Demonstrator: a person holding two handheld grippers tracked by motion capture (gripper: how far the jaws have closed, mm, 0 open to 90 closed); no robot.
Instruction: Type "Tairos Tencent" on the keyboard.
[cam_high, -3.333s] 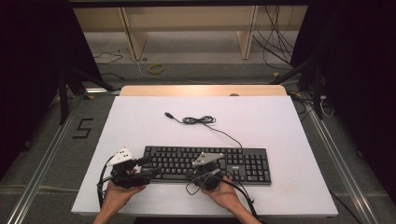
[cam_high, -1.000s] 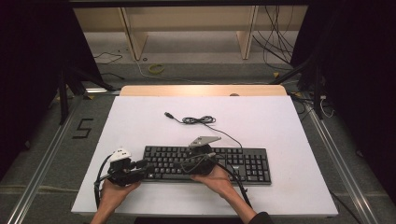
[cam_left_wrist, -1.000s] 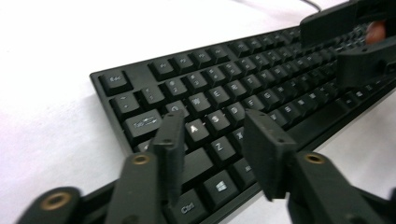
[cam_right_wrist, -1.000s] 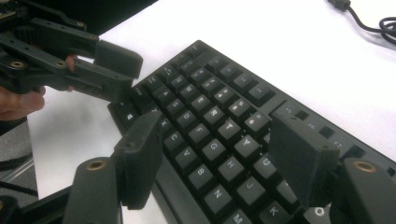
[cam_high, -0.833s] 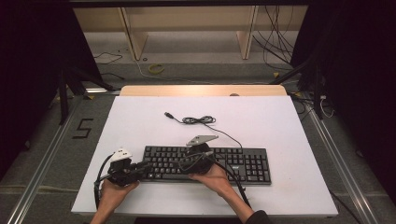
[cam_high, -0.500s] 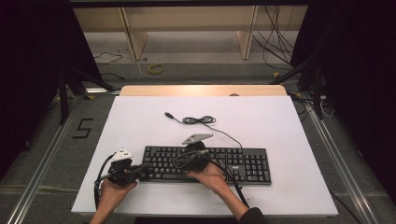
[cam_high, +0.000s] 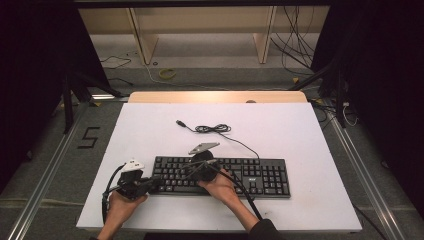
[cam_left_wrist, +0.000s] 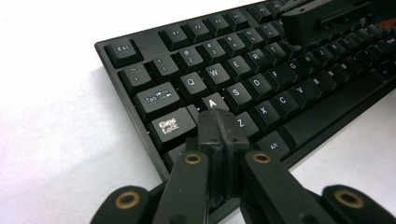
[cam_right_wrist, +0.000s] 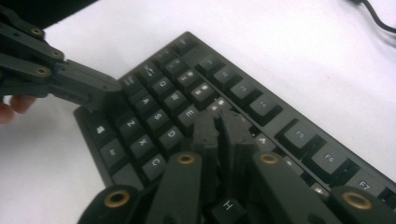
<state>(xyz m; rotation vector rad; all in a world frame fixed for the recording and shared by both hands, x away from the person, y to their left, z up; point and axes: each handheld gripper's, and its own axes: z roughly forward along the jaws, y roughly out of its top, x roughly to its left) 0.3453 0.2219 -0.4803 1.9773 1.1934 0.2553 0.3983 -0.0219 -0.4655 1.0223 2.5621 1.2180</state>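
Lying flat on the white tabletop (cam_high: 310, 135), the black keyboard (cam_high: 250, 176) runs its long axis left to right across the high view, parallel to the near edge and close to it, with the number pad at the right end and the Esc corner at the left. Its cable (cam_high: 212, 129) leaves the far edge and ends in a loose coil with the plug lying toward the middle of the tabletop.

The left tongs (cam_left_wrist: 218, 122) have just been closing and now stand pressed together with nothing between them, their tips over the key row around A at the keyboard's left end. The right tongs (cam_right_wrist: 219, 123) have likewise just been closing and are pressed together, empty, tips down among the keys right of E, near the row above.

A thin wooden edge shows along the tabletop's far side. Beyond it a grey floor carries loose cables, a yellow ring (cam_high: 167, 73) and pale wooden shelf uprights (cam_high: 265, 35); a "5" (cam_high: 89, 137) is marked on the floor at the left.
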